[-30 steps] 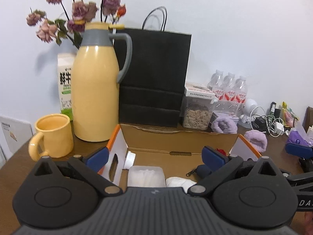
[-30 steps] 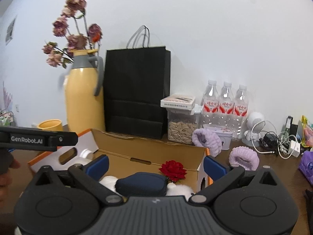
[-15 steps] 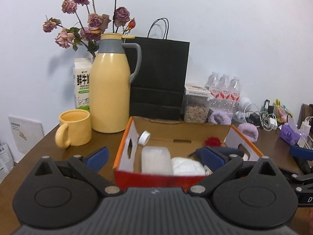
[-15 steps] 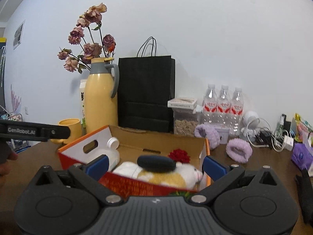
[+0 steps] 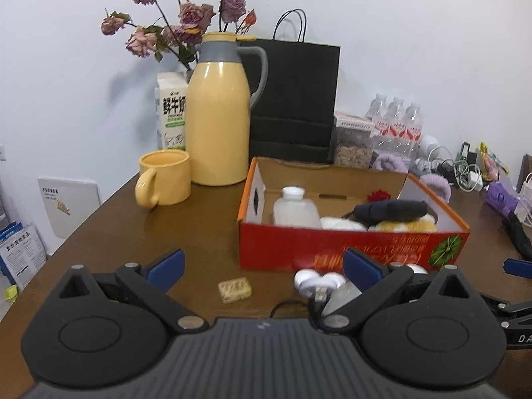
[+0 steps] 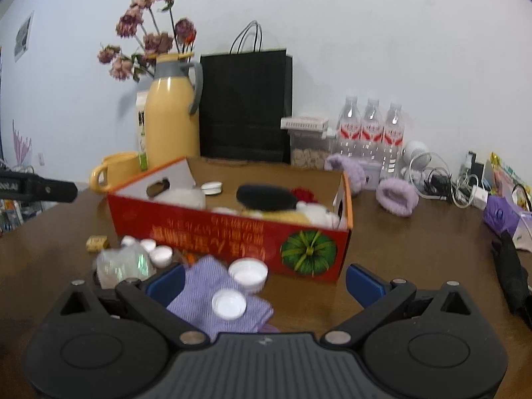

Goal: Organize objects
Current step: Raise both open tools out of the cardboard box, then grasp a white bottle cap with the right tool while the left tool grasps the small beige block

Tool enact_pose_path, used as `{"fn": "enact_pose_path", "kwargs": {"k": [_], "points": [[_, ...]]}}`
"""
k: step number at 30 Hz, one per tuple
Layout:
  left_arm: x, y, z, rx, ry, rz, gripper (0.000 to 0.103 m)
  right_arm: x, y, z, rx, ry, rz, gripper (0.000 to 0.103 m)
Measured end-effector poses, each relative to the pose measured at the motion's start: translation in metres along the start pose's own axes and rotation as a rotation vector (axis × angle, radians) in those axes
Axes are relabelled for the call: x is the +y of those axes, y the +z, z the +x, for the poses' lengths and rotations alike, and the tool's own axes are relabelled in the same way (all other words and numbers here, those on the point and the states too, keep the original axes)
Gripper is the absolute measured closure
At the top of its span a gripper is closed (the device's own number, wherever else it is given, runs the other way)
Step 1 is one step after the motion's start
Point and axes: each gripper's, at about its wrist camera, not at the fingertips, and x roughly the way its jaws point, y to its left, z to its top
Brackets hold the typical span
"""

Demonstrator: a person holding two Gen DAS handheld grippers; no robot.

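The left black two-finger gripper with blue fingertip pads (image 5: 262, 266) is held level above the table, its jaws spread wide with nothing between them. The right black two-finger gripper with blue fingertip pads (image 6: 265, 281) is likewise held level, jaws spread wide, with nothing gripped.

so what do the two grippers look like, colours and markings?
Both alike: the left gripper and right gripper have black linkage arms with silver pivot pins, round black hubs, a ribbed grey centre body and blue fingers. White lettering shows on the side bar, partly cut off.
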Motion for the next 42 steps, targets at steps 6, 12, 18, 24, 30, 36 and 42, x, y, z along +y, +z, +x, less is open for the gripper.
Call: {"fn": "enact_pose_path", "kwargs": {"k": [6,12,18,24,30,36,42], "points": [[0.011,-0.011,-0.003,0.031,0.032,-0.004,0.0,0.007,-0.008,0.021,0.076,0.038,-0.013,0.022],[0.026,-0.017,-0.001,0.059,0.061,-0.028,0.0,0.011,-0.006,0.049,0.149,0.08,0.01,0.051],[0.035,-0.022,0.003,0.079,0.076,-0.039,0.0,0.013,-0.008,0.045,0.114,0.105,0.017,0.076],[0.039,-0.027,0.013,0.106,0.086,-0.04,0.0,0.014,-0.011,0.027,-0.028,0.032,0.003,0.076],[0.036,-0.033,0.035,0.149,0.102,-0.037,0.0,0.011,-0.01,0.019,-0.084,-0.007,0.007,0.076],[0.037,-0.032,0.065,0.217,0.134,-0.063,0.0,0.012,-0.01,0.016,-0.099,-0.025,0.008,0.076],[0.034,-0.022,0.092,0.234,0.181,-0.073,0.0,0.013,-0.011,0.015,-0.108,-0.036,0.008,0.076]]}}
